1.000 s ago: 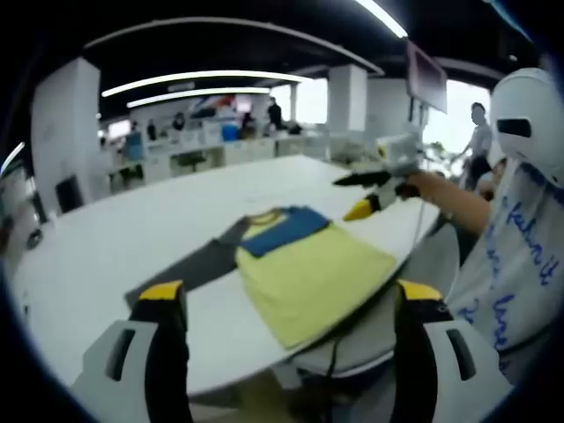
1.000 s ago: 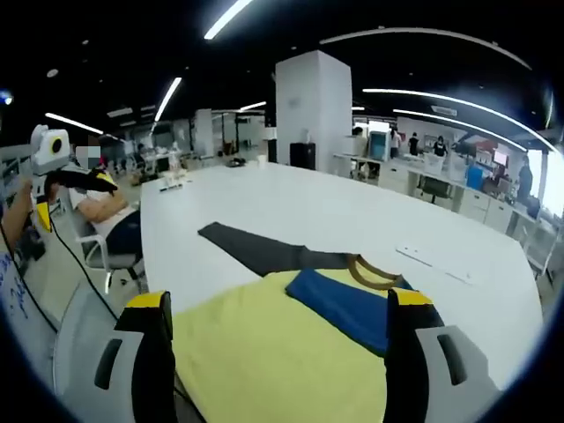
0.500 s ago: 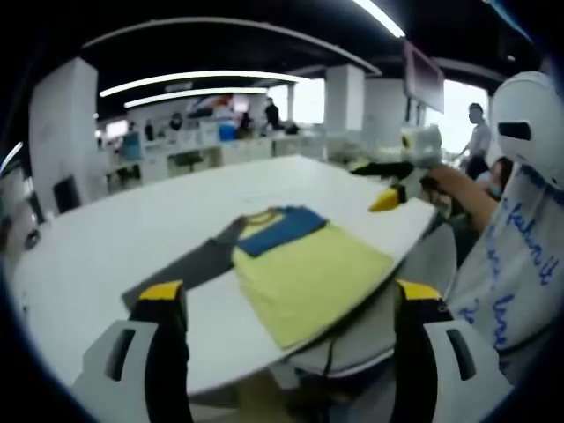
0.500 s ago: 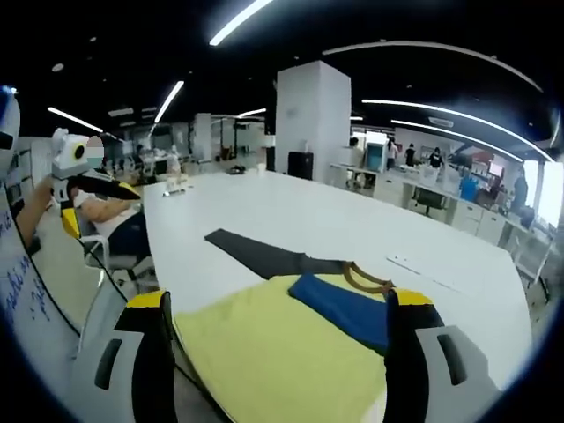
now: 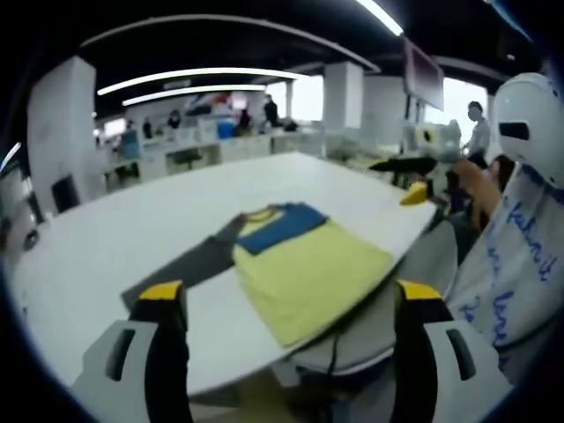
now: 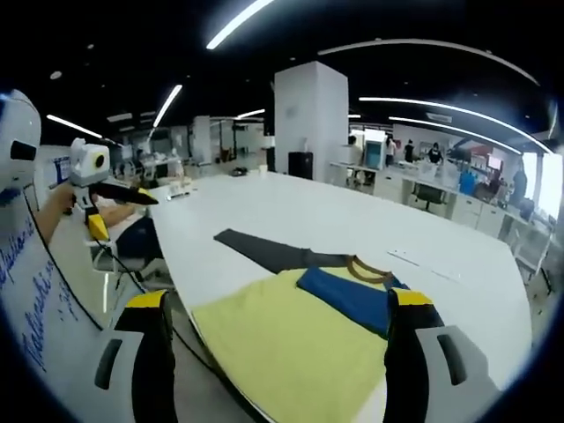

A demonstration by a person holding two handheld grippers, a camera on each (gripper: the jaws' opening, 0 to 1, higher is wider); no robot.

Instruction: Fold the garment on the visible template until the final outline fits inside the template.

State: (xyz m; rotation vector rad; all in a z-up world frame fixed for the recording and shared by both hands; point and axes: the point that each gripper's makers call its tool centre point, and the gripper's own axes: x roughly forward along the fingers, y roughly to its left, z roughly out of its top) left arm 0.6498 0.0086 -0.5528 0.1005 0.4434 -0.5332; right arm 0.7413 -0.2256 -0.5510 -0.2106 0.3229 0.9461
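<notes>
Looking across the white table (image 5: 106, 238), I see the shirt (image 5: 304, 269) lying flat near its front edge, one dark sleeve (image 5: 189, 264) stretched sideways. My left gripper (image 5: 291, 300) and right gripper (image 6: 275, 308) both hang off the table with jaws spread wide, holding nothing. A chair (image 6: 110, 256) sits beside the table edge; desks (image 5: 220, 145) stand well behind.

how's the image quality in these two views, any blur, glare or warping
Left gripper view: soft overall, garment edges blurry, ceiling lights bowed by fisheye. Right gripper view: sharper; white table bright without harsh glare, its edges curve.
</notes>
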